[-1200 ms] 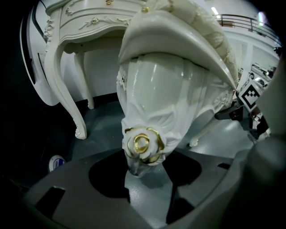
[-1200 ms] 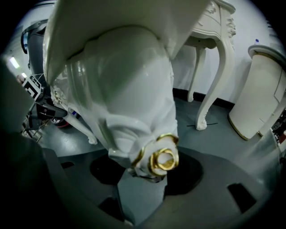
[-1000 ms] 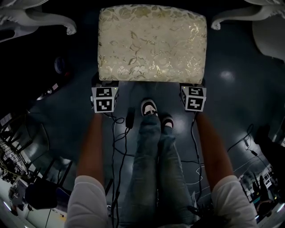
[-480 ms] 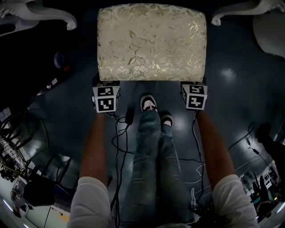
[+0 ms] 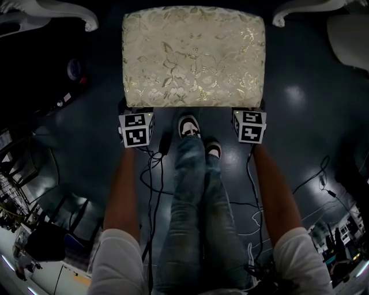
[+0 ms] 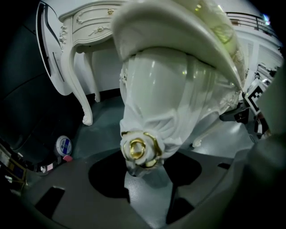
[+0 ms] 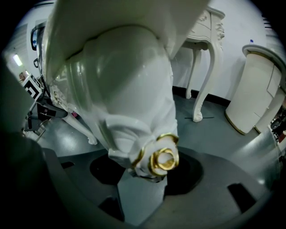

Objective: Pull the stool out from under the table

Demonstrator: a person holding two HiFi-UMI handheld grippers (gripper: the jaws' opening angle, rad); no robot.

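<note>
Asker: Stool first. Where does it stand?

Describer: On the dark, glossy floor, directly ahead of the person and seen from above. Its padded seat is cream with a gold leaf pattern. The far edge lies between two curved white feet of the surface, apart from both.

Asker: And the tools?

Describer: One is at each near corner of the seat. The left tool has its jaws spread wide around the top of a white carved leg with a gold rose, and the pads are against it. The right tool grips the stool's other near leg the same way.

Asker: Anything else close by?

Describer: The person's jeans and black-and-white shoes are between the two tools, just short of the seat. Bare forearms reach down to each tool.
</note>
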